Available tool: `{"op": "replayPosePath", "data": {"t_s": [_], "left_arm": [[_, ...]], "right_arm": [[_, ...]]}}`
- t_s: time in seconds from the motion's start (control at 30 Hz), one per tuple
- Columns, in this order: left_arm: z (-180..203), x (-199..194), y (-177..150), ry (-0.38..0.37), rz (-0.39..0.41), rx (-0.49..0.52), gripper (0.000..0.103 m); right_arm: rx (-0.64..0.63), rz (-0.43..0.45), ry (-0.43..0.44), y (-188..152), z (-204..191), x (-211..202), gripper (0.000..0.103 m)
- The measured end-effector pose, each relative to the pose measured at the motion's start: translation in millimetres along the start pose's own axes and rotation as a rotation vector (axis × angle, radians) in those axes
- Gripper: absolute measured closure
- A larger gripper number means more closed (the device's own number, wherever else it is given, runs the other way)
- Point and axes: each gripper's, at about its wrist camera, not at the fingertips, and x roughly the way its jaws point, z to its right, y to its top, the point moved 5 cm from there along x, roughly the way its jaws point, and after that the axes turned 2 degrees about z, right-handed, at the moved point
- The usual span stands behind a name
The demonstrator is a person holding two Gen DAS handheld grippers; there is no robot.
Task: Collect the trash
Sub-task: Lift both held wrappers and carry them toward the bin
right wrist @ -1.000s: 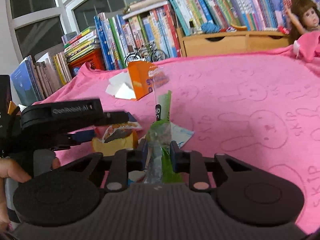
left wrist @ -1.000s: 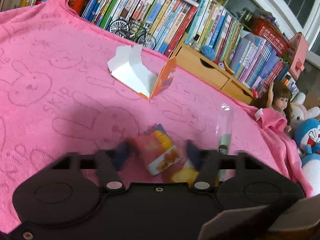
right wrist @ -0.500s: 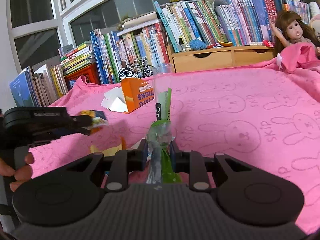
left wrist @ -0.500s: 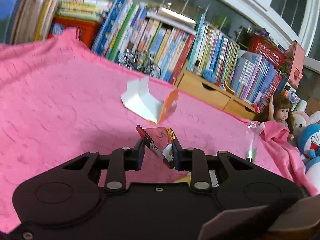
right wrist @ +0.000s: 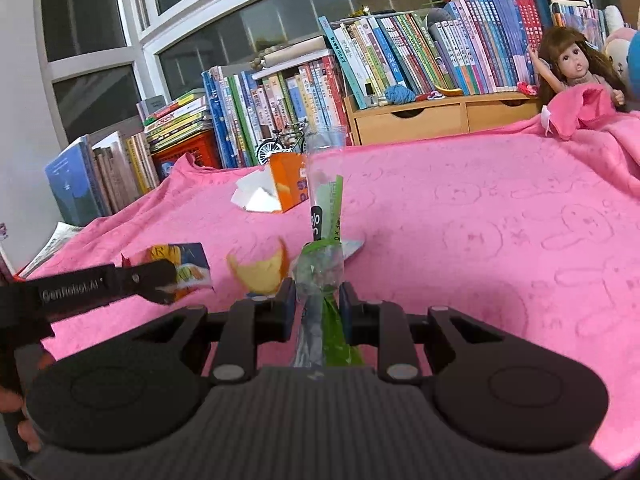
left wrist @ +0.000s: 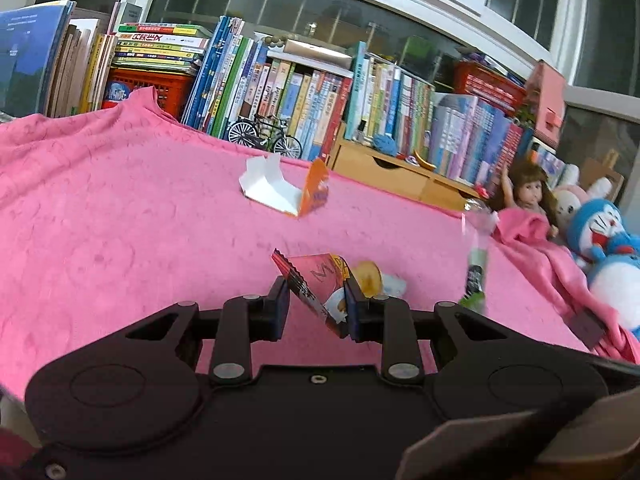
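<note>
My left gripper (left wrist: 316, 300) is shut on a red snack wrapper (left wrist: 316, 284), held above the pink blanket (left wrist: 120, 220). In the right wrist view the same wrapper (right wrist: 188, 268) shows at the left gripper's tip (right wrist: 160, 280). My right gripper (right wrist: 318, 300) is shut on a clear and green plastic wrapper (right wrist: 324, 220) that stands up from the jaws; this wrapper (left wrist: 476, 264) also appears at the right in the left wrist view. A yellow peel (right wrist: 260, 272) lies on the blanket just ahead of both grippers. An opened orange and white carton (left wrist: 288, 192) lies farther back.
Books (left wrist: 280, 96) line the far edge, with a toy bicycle (left wrist: 264, 136) and a wooden drawer unit (left wrist: 392, 176). A doll (left wrist: 524, 196) and plush toys (left wrist: 600, 240) sit at the right. A hand (right wrist: 24, 436) holds the left gripper at the left.
My left gripper shut on the red snack wrapper and lifted it off the blanket. My right gripper rose a little, still holding the plastic wrapper.
</note>
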Motion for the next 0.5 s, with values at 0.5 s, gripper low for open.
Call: {"op": "replayPosePath", "data": {"t_s": [0.5], "left_arm": [[14, -65, -46, -0.029, -0.038, 0.086, 0.075]], "right_arm": [[0.050, -0.039, 0.021, -50, -6, -41, 0.074]]}}
